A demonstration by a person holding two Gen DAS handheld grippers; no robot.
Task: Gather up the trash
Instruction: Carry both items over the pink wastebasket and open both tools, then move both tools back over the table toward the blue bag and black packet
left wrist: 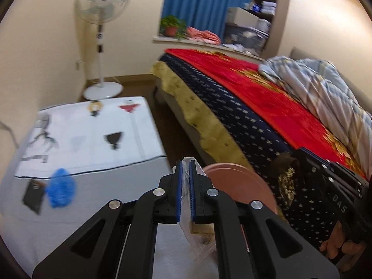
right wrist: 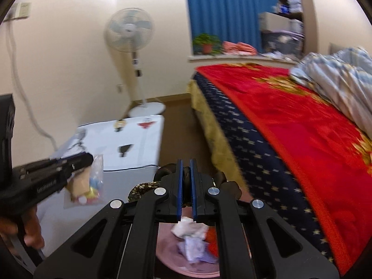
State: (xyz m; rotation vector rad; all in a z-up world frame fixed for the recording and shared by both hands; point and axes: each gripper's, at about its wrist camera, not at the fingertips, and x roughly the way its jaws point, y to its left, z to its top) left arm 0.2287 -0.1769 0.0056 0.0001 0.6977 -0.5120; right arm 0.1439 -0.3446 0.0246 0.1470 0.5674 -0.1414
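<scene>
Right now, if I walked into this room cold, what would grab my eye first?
Probably the bright red blanket across the bed on the right, with the blue curtain over the window behind it. Up close, the left gripper is shut on a clear plastic bag, and the right gripper is shut on something dark above a pink bin holding crumpled paper. A white standing fan stands by the far wall.

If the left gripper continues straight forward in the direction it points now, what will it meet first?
Probably the floor strip between the white table and the bed; depth is unclear. The left gripper, clamping a clear plastic bag, points down into that gap.
</scene>
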